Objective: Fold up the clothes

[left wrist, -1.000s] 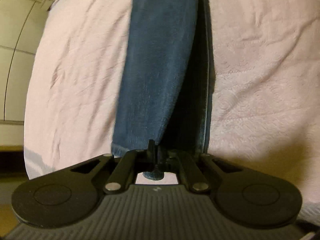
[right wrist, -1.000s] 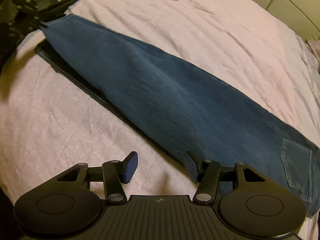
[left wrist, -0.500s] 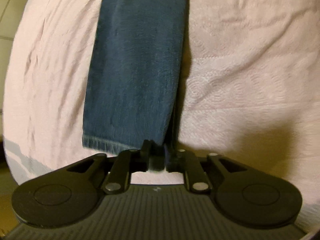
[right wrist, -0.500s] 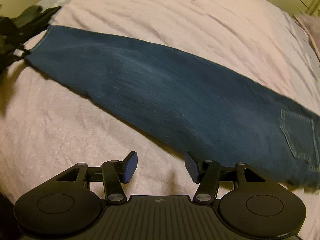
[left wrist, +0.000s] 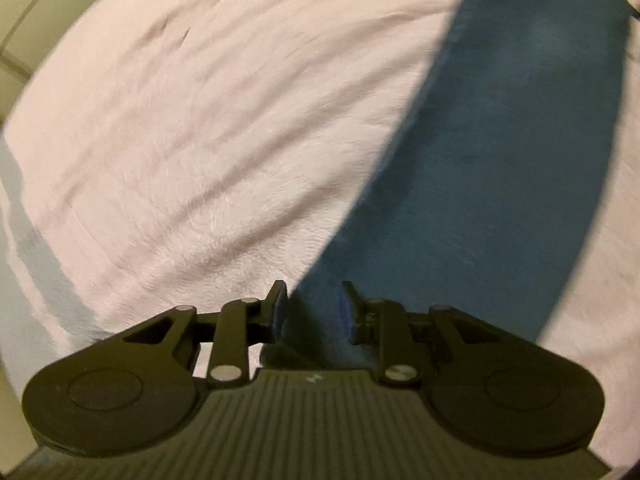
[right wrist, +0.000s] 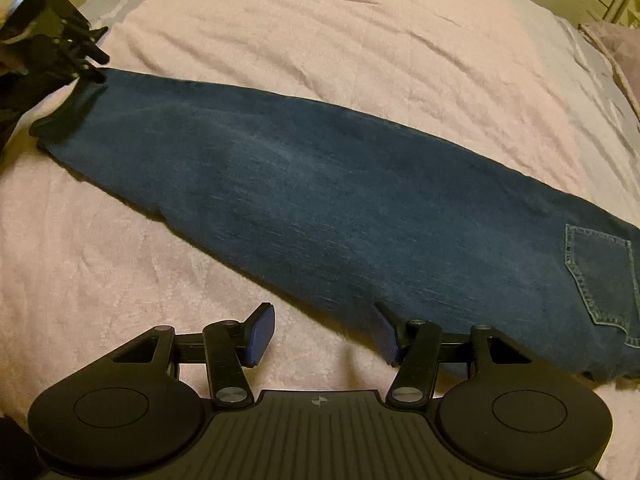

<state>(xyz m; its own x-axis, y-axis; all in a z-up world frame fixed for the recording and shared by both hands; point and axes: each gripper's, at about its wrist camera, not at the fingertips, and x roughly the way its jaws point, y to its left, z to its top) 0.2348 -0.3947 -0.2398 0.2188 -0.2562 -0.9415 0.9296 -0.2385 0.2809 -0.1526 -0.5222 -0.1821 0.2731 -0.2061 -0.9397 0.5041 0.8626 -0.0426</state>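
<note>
While the jeans (right wrist: pixel 340 208) lie flat and lengthwise across the pink bedspread (right wrist: pixel 360 40), folded leg on leg with a back pocket (right wrist: pixel 600 276) showing at one end, both grippers are parted and hold nothing. The left gripper (left wrist: pixel 310 312) hovers over the hem end; the right gripper (right wrist: pixel 322 334) sits beside the denim's near edge.

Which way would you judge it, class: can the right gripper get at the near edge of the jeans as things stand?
Probably yes. The right gripper is open and empty, the jeans lie flat on the bedspread, and their near edge lies just ahead of its fingers with nothing between.
</note>
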